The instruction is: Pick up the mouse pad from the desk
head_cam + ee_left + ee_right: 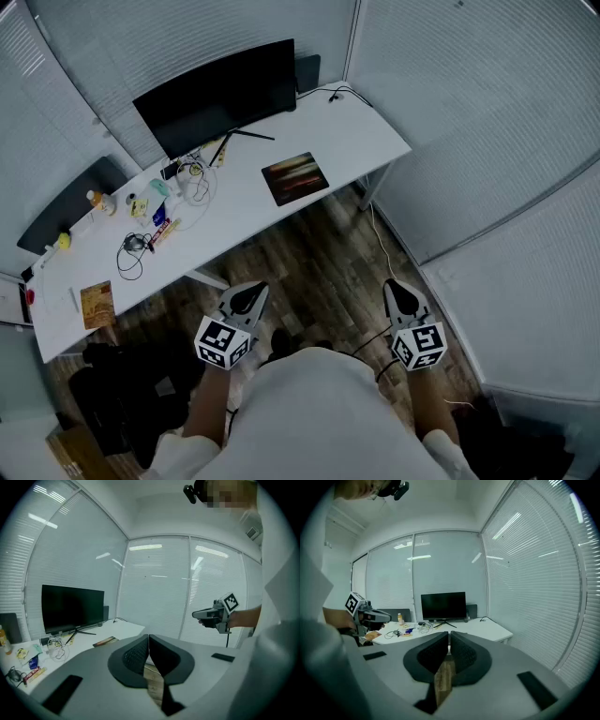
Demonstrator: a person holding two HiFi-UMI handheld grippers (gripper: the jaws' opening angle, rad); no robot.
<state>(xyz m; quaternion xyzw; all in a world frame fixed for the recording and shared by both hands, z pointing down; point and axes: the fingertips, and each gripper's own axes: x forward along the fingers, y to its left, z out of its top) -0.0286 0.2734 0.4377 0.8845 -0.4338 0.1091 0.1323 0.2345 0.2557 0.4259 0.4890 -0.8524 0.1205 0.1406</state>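
Nearest, left tool [251,292] and right tool [398,289]: each hand-held over the wood floor [319,267], short of the tabletop [361,131], jaws closed together, empty, touching nothing. Farther, mouse pad [294,177]: flat on the tabletop's right part near the front edge, apart from the cable clutter [197,183] on its left, with the monitor [220,94] behind. Handling, judged: thin, light, limp, probably grippy underneath, so best pinched at the near edge or a corner, lifted or slid past the tabletop's edge, the jaws opened a little beforehand.
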